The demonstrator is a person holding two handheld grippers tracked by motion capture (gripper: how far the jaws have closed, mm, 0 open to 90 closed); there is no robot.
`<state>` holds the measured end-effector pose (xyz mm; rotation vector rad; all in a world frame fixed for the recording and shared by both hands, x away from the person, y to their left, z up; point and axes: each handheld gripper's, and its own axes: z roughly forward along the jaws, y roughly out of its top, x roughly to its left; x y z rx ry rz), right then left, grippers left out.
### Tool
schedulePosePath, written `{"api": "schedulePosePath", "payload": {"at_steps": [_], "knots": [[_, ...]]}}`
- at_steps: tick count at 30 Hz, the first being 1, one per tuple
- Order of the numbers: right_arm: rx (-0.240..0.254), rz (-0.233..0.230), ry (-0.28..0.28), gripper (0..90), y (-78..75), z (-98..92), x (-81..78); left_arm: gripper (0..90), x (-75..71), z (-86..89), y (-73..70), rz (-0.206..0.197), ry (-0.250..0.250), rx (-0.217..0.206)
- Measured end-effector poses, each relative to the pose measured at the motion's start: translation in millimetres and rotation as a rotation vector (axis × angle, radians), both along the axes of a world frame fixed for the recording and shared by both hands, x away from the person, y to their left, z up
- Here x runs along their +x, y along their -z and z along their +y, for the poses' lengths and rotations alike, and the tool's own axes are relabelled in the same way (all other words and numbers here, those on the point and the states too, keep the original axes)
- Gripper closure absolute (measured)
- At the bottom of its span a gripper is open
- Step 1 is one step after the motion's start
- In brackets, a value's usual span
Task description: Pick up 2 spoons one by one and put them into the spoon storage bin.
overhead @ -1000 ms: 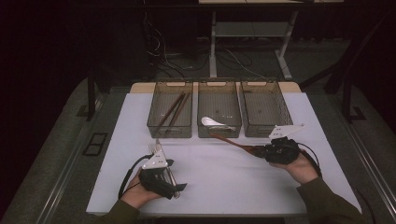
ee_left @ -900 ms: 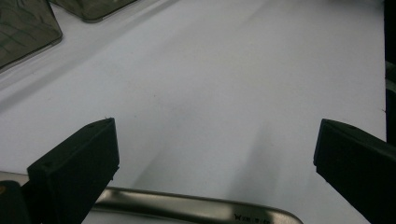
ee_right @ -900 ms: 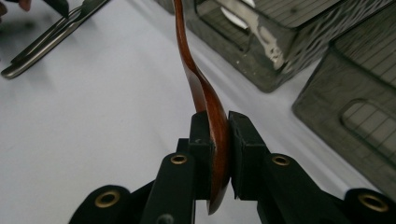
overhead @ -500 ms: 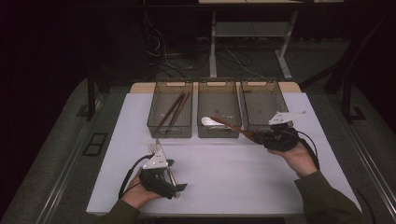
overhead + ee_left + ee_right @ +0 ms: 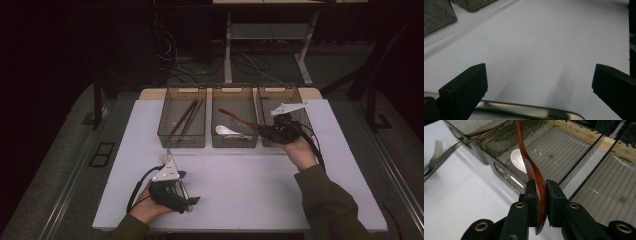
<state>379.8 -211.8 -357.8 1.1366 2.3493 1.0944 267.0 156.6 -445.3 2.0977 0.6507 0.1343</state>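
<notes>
I have the wooden spoon (image 5: 534, 173) clamped by its bowl end between the pads of my right gripper (image 5: 540, 202), its handle reaching out over the middle bin (image 5: 235, 100); from the high view the spoon (image 5: 240, 119) hangs above that bin, not resting in it. A white spoon (image 5: 517, 160) lies on the floor of the same bin, under the wooden handle. The right gripper (image 5: 280, 131) sits at the seam between the middle bin and the right bin (image 5: 296, 97). The left bin (image 5: 184, 97) holds dark chopsticks (image 5: 186, 117). My left gripper (image 5: 175, 192) rests low on the white table (image 5: 250, 185) near the front edge, jaws spread wide with nothing between them. A fork (image 5: 435, 157) lies on the table beside the bins
</notes>
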Motion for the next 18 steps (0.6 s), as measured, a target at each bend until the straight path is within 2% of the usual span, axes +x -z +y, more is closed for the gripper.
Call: {"api": "schedulePosePath", "payload": {"at_steps": [10,18], "knots": [[-0.036,0.037,0.057,79.9,7.6,19.4,32.3,0.0,-0.5,-1.9,0.6,0.004,0.006,0.002],[-0.047,0.058,0.062,79.9,19.9,28.9,42.8,0.0,-0.5,-2.2,0.8,0.005,0.009,0.003]]}}
